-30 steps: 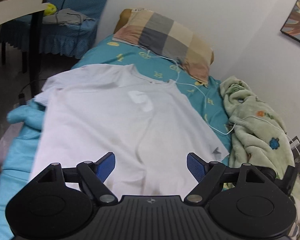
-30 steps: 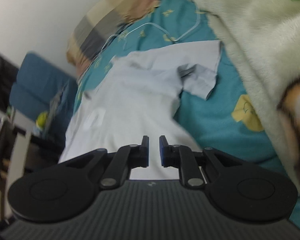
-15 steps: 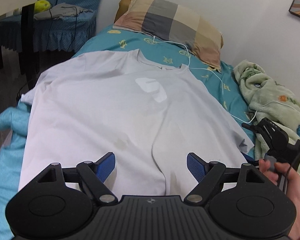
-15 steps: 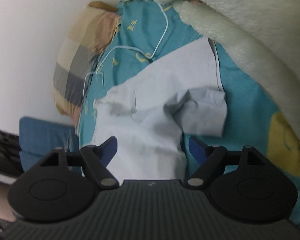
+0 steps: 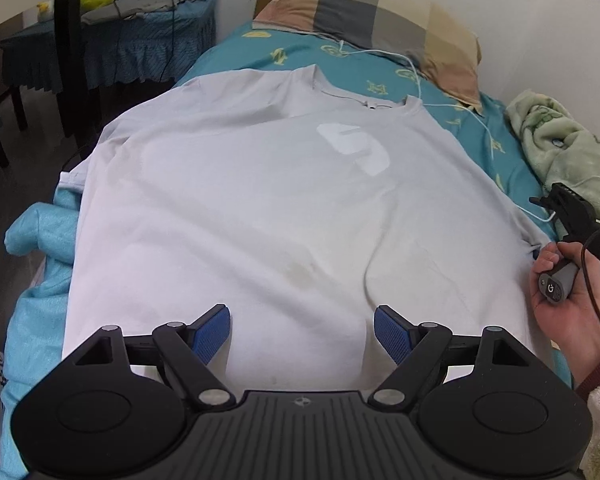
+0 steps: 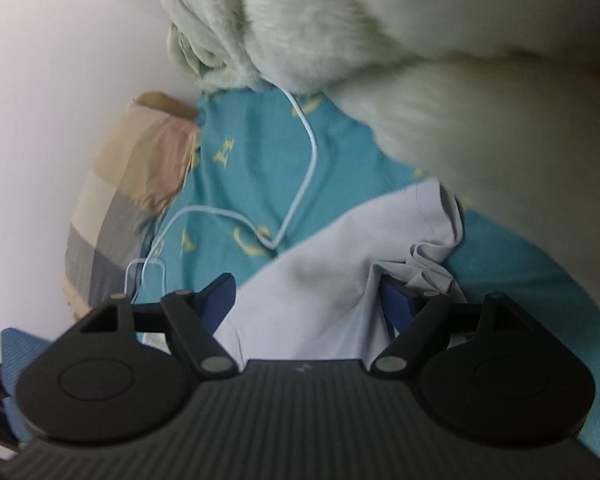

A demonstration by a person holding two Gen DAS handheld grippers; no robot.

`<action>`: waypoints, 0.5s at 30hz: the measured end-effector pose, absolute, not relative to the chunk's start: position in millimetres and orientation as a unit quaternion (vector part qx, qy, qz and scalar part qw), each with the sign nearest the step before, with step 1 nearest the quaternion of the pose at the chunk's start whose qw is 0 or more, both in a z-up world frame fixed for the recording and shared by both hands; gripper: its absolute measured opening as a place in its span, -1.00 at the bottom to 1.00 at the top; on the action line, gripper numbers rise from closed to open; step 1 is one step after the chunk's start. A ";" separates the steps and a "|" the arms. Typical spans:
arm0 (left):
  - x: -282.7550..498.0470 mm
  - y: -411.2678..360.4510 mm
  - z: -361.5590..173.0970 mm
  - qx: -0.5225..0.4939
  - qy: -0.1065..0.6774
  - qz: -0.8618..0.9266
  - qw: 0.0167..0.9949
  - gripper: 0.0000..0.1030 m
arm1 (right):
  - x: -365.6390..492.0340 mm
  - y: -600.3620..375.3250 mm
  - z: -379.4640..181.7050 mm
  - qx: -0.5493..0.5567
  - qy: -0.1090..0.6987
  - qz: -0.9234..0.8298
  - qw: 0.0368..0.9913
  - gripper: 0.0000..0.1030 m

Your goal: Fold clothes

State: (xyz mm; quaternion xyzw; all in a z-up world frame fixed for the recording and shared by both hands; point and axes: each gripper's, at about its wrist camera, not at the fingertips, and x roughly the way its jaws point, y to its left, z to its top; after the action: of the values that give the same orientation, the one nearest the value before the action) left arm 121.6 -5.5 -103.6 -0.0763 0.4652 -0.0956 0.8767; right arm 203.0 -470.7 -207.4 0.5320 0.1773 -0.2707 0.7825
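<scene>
T-shirt is spread flat on the bed. Left gripper is held released above its hem; right gripper is held released around its sleeve.

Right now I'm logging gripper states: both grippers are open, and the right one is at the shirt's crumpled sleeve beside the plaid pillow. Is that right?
Not quite. Both the left gripper and the right gripper are open, and the right one is at the shirt's crumpled sleeve, but that sleeve lies beside the fluffy green blanket, not the plaid pillow. The right wrist view shows it.
</scene>
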 end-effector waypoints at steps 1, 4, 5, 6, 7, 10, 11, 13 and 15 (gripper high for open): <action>122.5 -2.8 -103.8 -0.081 0.466 -0.093 0.876 0.58 | 208.0 -469.7 -205.0 0.518 0.179 -0.278 0.789 0.41; 122.3 7.6 -97.0 -0.098 0.457 -0.085 0.880 0.58 | 217.4 -462.9 -193.2 0.466 0.202 -0.293 0.810 0.00; 121.6 11.0 -93.4 -0.103 0.452 -0.082 0.882 0.58 | 219.4 -458.2 -186.1 0.454 0.202 -0.288 0.819 -0.14; 120.6 14.4 -89.5 -0.108 0.447 -0.080 0.884 0.58 | 221.1 -452.9 -178.1 0.442 0.200 -0.281 0.828 -0.38; 119.5 17.8 -85.5 -0.113 0.442 -0.079 0.886 0.58 | 222.8 -447.6 -170.1 0.430 0.199 -0.274 0.837 -0.61; 115.9 27.5 -75.4 -0.131 0.428 -0.079 0.891 0.58 | 228.0 -431.7 -146.2 0.393 0.193 -0.252 0.863 -0.67; 114.7 31.0 -72.5 -0.137 0.424 -0.078 0.892 0.58 | 229.8 -426.4 -138.2 0.381 0.191 -0.244 0.871 -0.67; 112.9 38.9 -67.6 -0.150 0.417 -0.075 0.893 0.58 | 233.2 -415.7 -122.2 0.355 0.187 -0.229 0.887 -0.68; 111.6 46.6 -65.6 -0.158 0.415 -0.069 0.893 0.58 | 236.7 -405.1 -106.2 0.330 0.183 -0.213 0.901 -0.68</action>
State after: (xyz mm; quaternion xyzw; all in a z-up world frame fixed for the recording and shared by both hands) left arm 111.6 46.6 -65.6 -0.1579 0.4155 -0.0691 0.8931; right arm 236.7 -405.1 -106.2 0.3296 0.1832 -0.2135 0.9012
